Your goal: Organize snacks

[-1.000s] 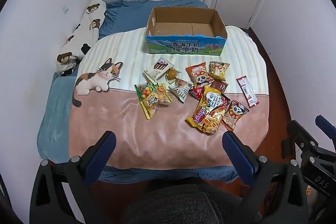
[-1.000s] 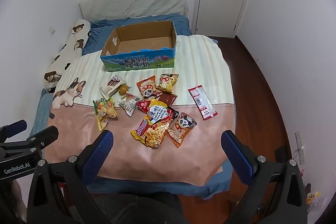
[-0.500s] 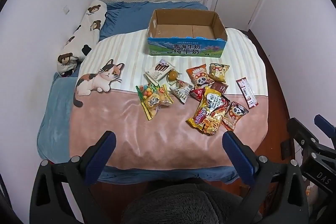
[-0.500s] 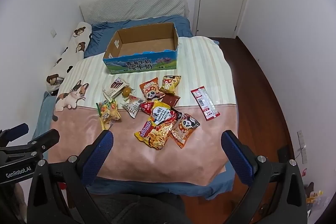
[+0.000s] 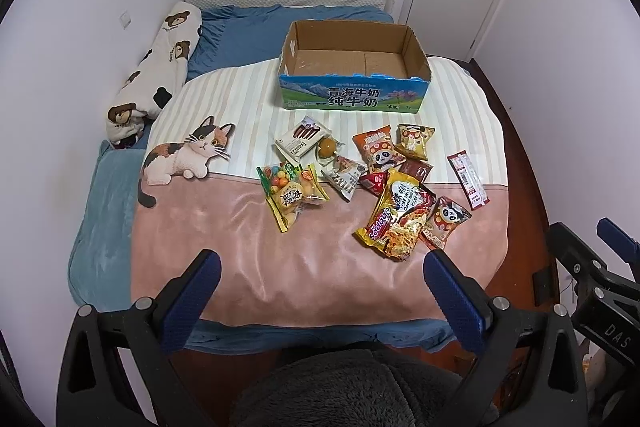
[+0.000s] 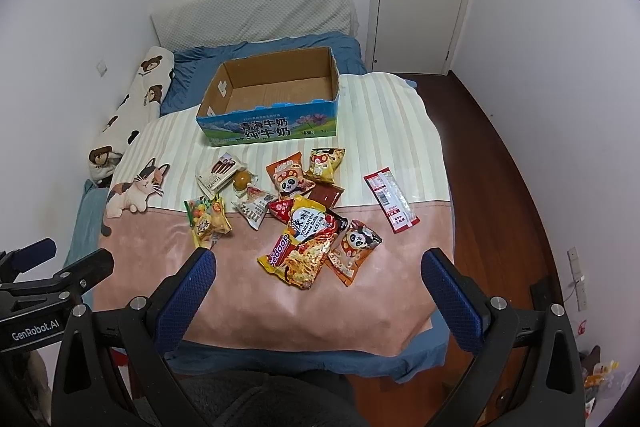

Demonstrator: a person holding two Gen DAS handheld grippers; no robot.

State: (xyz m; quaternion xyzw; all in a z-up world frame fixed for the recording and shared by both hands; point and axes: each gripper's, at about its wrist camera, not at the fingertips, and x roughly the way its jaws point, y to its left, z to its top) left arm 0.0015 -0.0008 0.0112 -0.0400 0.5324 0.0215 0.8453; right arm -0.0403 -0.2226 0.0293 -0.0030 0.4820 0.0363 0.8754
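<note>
- Snacks scattered mid-bed on the blanket, none in the cardboard box (image 5: 354,67) (image 6: 276,95).
- Yellow noodle packet (image 5: 394,217) (image 6: 306,243) nearest the bed's foot, overlapping a small red packet (image 5: 372,181) above it.
- Panda pouch (image 5: 444,221) (image 6: 354,247) touching the noodle packet's right edge; second panda pouch (image 5: 376,149) (image 6: 288,177) farther up, beside a yellow mushroom pouch (image 5: 414,141) (image 6: 325,165).
- Dark brown sachet (image 5: 416,171) (image 6: 326,195) tucked between those pouches and the noodle packet.
- Long red-and-white stick packet (image 5: 468,181) (image 6: 392,201) lying alone, apart to the right.
- Green-edged candy bag (image 5: 290,193) (image 6: 206,219) on the left of the cluster, on the seam between striped and pink cloth.
- White chocolate-stick packet (image 5: 302,141) (image 6: 218,173), round orange item in clear wrap (image 5: 326,149) (image 6: 241,181) and grey-white wedge packet (image 5: 344,179) (image 6: 254,207) running between the candy bag and the box.
- Box open-topped, bare inside, blue printed front facing the snacks, sitting on the striped part just beyond them.
- Blanket (image 5: 240,227) (image 6: 160,239) with a printed calico cat (image 5: 184,155) (image 6: 134,189) at left; bear-print bolster (image 5: 160,67) (image 6: 132,107) along the left wall.
- Left gripper (image 5: 320,269) held above the foot of the bed, fingers (image 5: 192,299) spread wide, gripping nothing.
- Right gripper (image 6: 318,269) likewise above the foot of the bed, fingers (image 6: 452,299) spread wide, gripping nothing.
</note>
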